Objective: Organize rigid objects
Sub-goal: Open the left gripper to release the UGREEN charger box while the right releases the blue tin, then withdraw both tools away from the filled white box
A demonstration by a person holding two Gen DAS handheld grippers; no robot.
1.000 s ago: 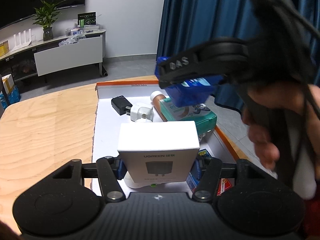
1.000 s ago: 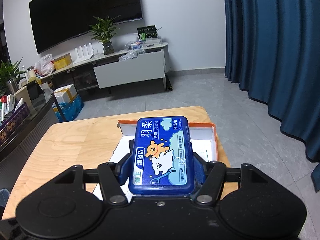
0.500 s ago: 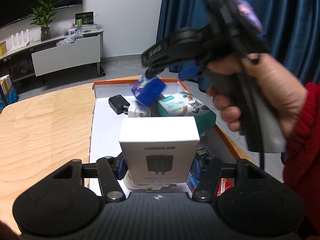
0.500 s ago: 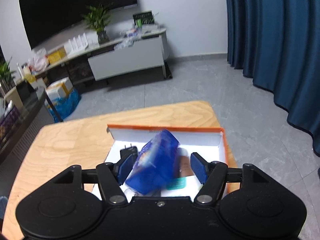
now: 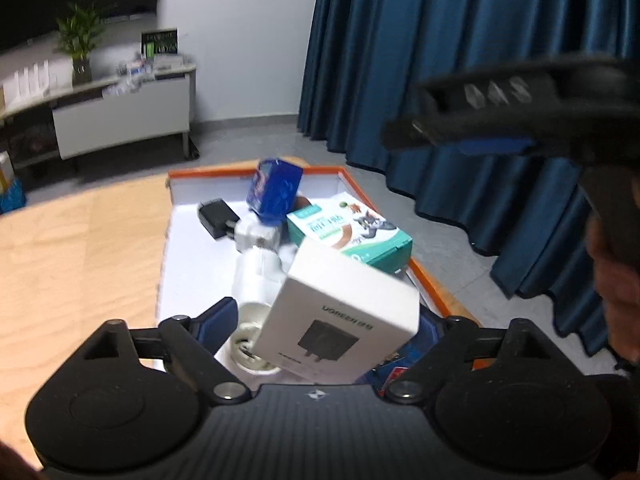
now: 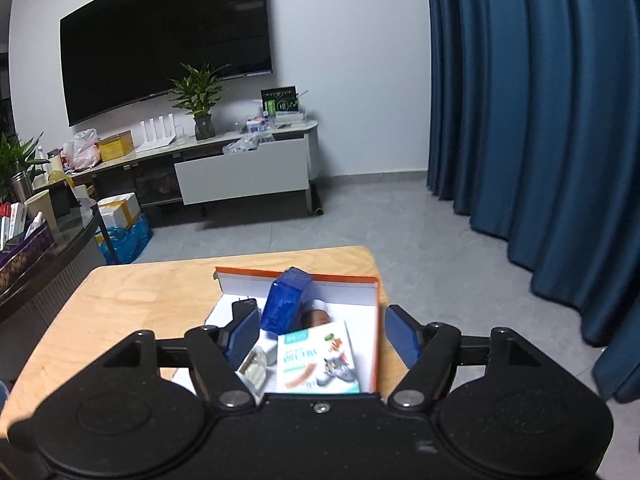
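White charger box (image 5: 344, 316), printed with a dark plug and grey lettering, tilted hard with its top edge toward eleven o'clock, sitting loose between the fingers of the left gripper (image 5: 320, 328) and over the near end of the orange-rimmed tray (image 5: 428, 280). Left jaws just sprung apart, wide and released, pads clear of the box on both sides. At six o'clock of the box, half hidden, a white round-ended thing (image 5: 256, 308) lying on the tray floor. At one o'clock, just beside, a teal carton with cartoon animals (image 5: 352, 232); at twelve o'clock, farther up the tray, a blue plastic case (image 5: 274, 192) standing on edge, leaning against a white plug adapter (image 5: 256, 236), with a black charger (image 5: 216, 218) at ten o'clock of that adapter. Right gripper (image 6: 322, 334) seen from its own camera with blue pads spread, jaws just widening and empty, the blue case lying free in the tray beyond them at twelve o'clock, the teal carton directly below between the fingers but untouched. Same gripper blurred at two o'clock in the left view, gripped by a hand (image 5: 616, 280). Tray resting on a pale wooden table (image 5: 80, 248); blue curtain (image 5: 460, 80) at one o'clock, TV cabinet (image 6: 240, 176) and potted plant (image 6: 198, 96) at eleven.
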